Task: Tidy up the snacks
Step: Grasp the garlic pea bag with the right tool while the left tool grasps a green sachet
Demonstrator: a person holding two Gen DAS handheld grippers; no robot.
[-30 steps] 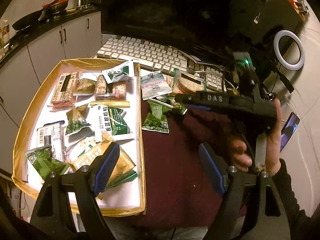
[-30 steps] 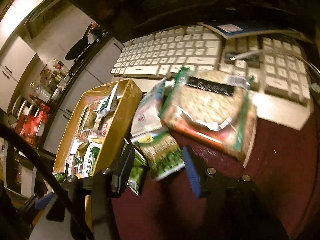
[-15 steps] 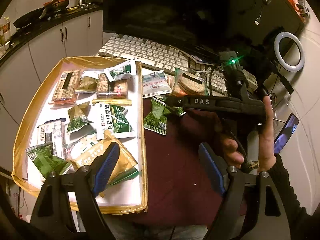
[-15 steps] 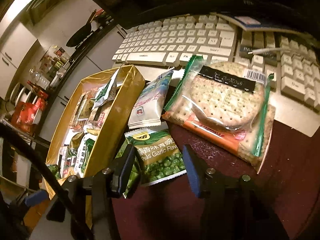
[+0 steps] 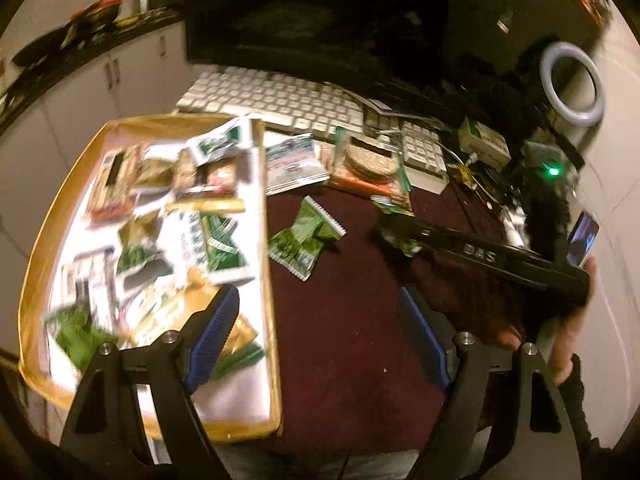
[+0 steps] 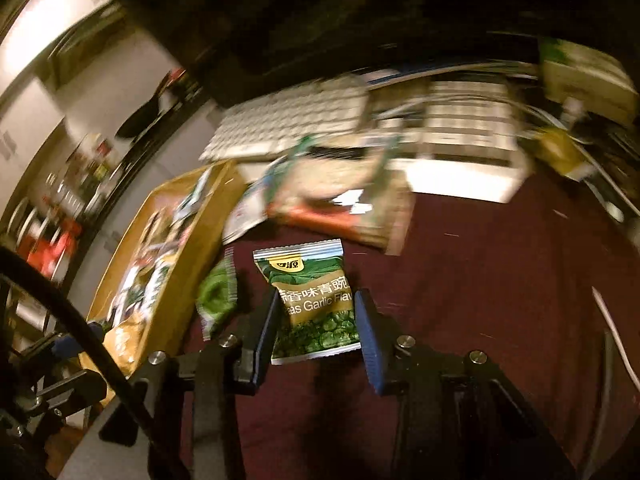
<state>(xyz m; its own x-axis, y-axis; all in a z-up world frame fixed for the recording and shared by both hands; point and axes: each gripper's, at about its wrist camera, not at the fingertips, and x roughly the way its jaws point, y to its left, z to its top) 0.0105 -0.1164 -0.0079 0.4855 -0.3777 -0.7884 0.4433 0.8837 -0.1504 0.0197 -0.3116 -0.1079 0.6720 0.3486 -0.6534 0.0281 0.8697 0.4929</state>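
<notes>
Pea packet [image 6: 316, 304] sitting pinched in right gripper [image 6: 318, 328], maybe slipping out while swinging toward tray [image 6: 188, 216]; left gripper [image 5: 320, 332] gaping wide, holding nothing.

I worked at a table with a dark red cloth [image 5: 352, 320]. Behind it stood a black monitor [image 5: 304, 20] and a white keyboard [image 5: 276, 100]. White cabinets [image 5: 120, 76] lined the wall, and a ring light [image 5: 570, 84] glowed at my right.

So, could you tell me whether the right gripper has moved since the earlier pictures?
Yes. The right gripper has drawn back from the keyboard, carrying the green pea packet between its fingers.
</notes>
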